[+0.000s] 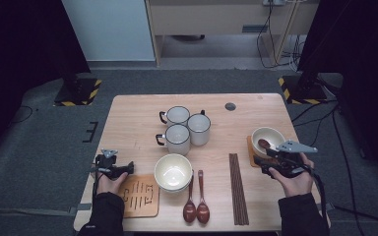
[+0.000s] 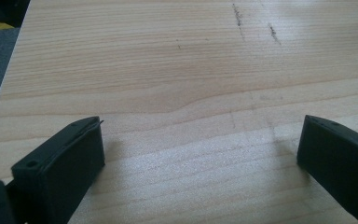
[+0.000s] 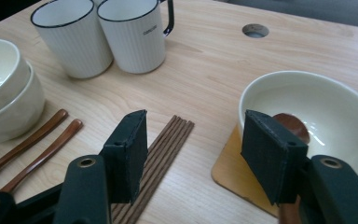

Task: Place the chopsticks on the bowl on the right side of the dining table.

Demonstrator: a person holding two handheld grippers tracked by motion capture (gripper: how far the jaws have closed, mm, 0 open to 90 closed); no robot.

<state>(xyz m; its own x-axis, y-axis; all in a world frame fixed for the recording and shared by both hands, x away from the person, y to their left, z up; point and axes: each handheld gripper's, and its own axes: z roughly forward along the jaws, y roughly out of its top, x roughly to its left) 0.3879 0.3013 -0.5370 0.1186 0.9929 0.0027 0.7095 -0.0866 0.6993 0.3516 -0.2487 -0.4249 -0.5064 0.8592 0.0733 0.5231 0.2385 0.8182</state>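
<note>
Holding the right gripper open beside the bowl on its coaster, we see a spoon resting inside it; our left gripper hangs open over bare bench.

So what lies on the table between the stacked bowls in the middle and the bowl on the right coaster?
In the high view, two wooden spoons and a bundle of chopsticks lie between the stacked bowls and the right bowl.

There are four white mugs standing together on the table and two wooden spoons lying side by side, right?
Not quite: the high view shows three white mugs, not four. They do stand together on the table, and the two wooden spoons lie side by side.
</note>
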